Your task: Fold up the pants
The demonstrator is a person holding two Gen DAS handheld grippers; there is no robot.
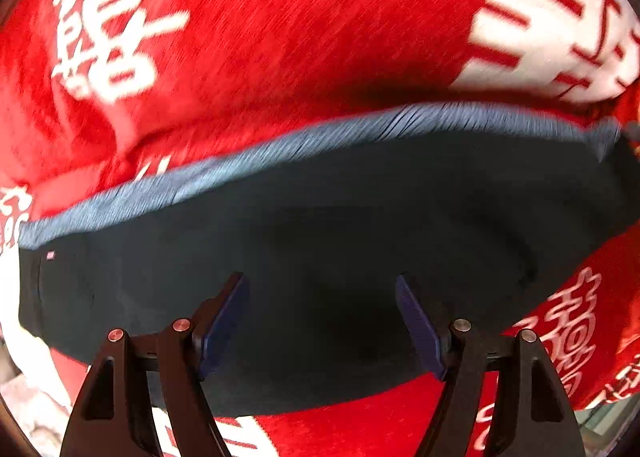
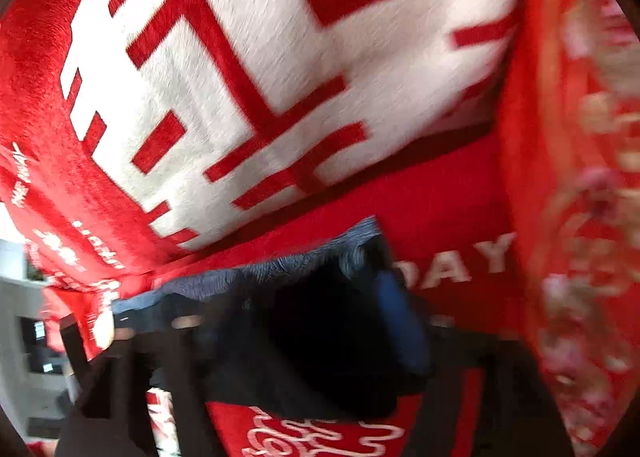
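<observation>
- Left wrist view: pants [image 1: 320, 225] lie flat on the red blanket [image 1: 300, 25], grey-blue waistband [image 1: 280, 149] on the far edge.
- left hand-held gripper [image 1: 322, 321] hovers over the dark cloth just short of the waistband, fingers [image 1: 224, 321] apart, gripping nothing.
- right hand-held gripper [image 2: 316, 341] sits at the waistband's end; view is blurred, cannot tell if it's clamped.
- Judgement: fold not yet set. Pinch both layers at the hem near the waistband, lift level with the other side, keep the cloth taut.
- Risk: catching blanket pile along with the cloth.

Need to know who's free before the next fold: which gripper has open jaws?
The left gripper: jaws spread wide above the dark pants. The right gripper's are too blurred to judge.
</observation>
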